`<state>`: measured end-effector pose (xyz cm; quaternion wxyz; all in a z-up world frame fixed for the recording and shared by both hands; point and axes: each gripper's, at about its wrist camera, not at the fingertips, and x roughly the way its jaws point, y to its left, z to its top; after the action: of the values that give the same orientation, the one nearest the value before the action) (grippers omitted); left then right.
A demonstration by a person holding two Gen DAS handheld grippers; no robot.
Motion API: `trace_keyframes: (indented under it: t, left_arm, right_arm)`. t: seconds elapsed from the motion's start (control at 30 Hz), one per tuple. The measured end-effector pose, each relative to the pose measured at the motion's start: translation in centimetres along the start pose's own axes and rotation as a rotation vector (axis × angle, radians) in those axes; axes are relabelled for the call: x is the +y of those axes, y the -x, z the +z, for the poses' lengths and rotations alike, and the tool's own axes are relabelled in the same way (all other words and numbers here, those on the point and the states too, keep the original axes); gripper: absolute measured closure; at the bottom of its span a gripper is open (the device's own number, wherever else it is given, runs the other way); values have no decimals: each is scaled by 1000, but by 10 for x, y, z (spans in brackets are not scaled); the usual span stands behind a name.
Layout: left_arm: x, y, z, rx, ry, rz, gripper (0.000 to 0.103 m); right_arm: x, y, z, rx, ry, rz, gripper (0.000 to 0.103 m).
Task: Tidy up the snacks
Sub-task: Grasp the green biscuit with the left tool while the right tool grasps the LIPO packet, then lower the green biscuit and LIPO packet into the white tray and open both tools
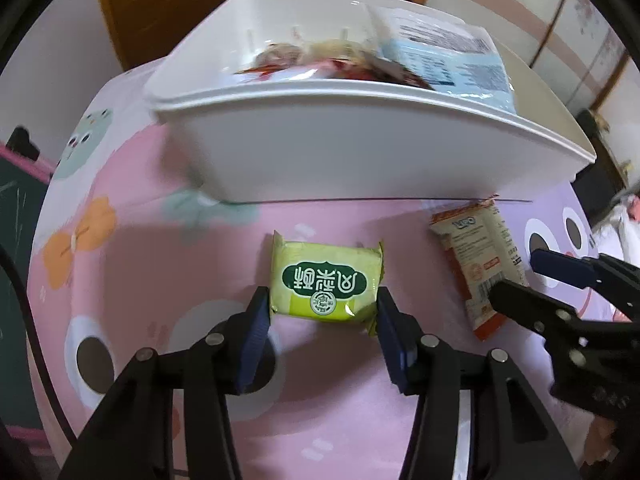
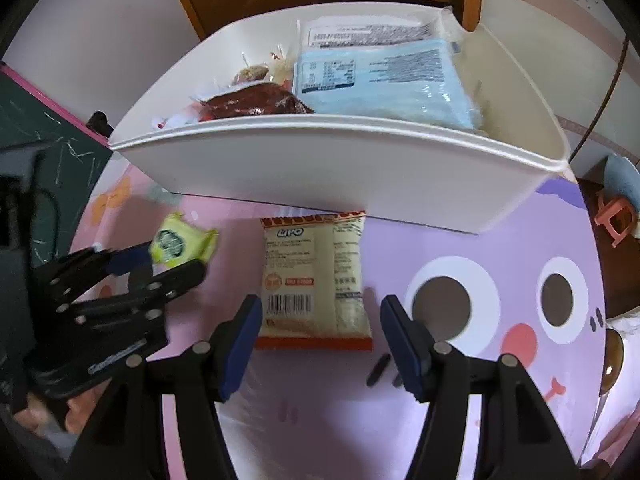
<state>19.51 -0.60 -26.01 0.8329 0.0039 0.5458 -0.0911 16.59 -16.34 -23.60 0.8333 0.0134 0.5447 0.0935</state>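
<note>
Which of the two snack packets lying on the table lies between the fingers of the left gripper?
The yellow-green packet lies between the left gripper fingers. The orange and cream packet lies before the open right gripper.

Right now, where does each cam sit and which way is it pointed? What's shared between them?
Left wrist: on the left gripper, looking forward along its open fingers at the green snack pack, which sits between them, with the white bin behind; right gripper intrudes at right.
Right wrist: on the right gripper, facing the orange-trimmed Lipo pack and the bin; left gripper at left.
Shared: both packs, bin, cartoon mat, each other's gripper.
</note>
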Motion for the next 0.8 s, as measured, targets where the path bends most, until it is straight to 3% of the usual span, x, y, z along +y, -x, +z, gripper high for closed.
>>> trace_keyframes:
  t: [0.37,0.47,0.53,0.8]
  left_arm:
    - [18,17,-2,-38,73,-23,54]
    - [18,28,-3,-52,80,-30,54]
    - [19,36,-5,-62,82,-35,54]
    - [14,82,-15,-110,72,-48,54]
  right_arm:
    - [18,-22,6,3,33,-69,41]
    - [24,-23,4,-10,58,-105,49]
    - [24,-20,1,-19,64,-105,57]
    - [31,17,-23,-39,88,-95,57]
